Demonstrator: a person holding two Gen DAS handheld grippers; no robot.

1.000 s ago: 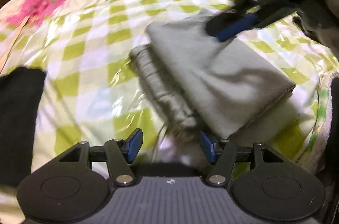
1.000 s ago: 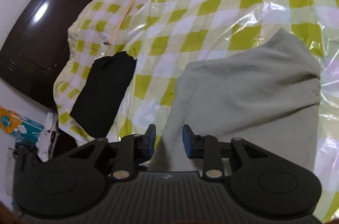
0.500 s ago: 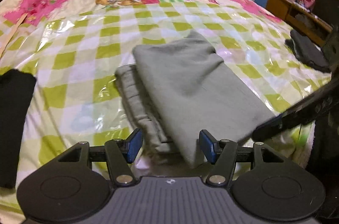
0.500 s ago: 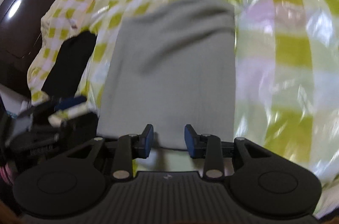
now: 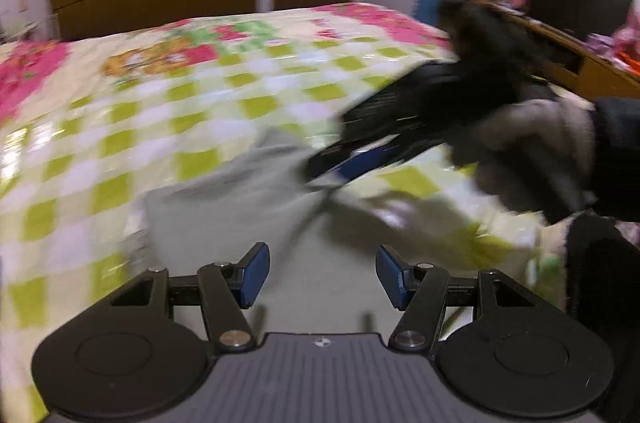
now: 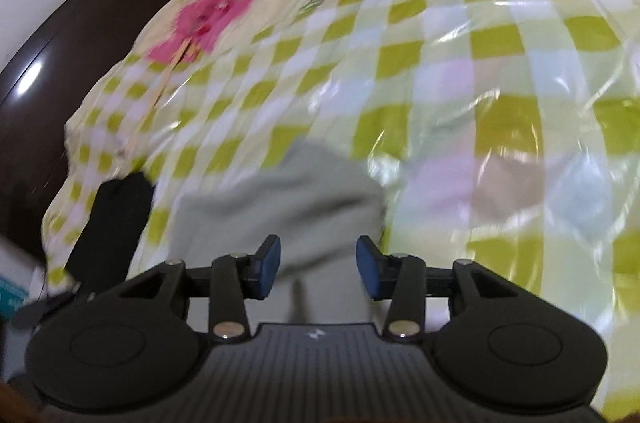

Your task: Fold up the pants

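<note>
The grey pants look mostly folded, lying just ahead of the right gripper, jaws opening, empty; left gripper wide, empty.

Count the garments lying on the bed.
2. Grey pants sit folded near the bed's front edge, under both grippers; a black garment lies left of them at the bed's edge. More may lie outside the views.

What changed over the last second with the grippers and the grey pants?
The right gripper swung back over the folded grey pants, jaws opening, nothing pinched. The left gripper stayed open and empty. The pants stayed folded on the checked bedspread, the black garment beside them.
</note>
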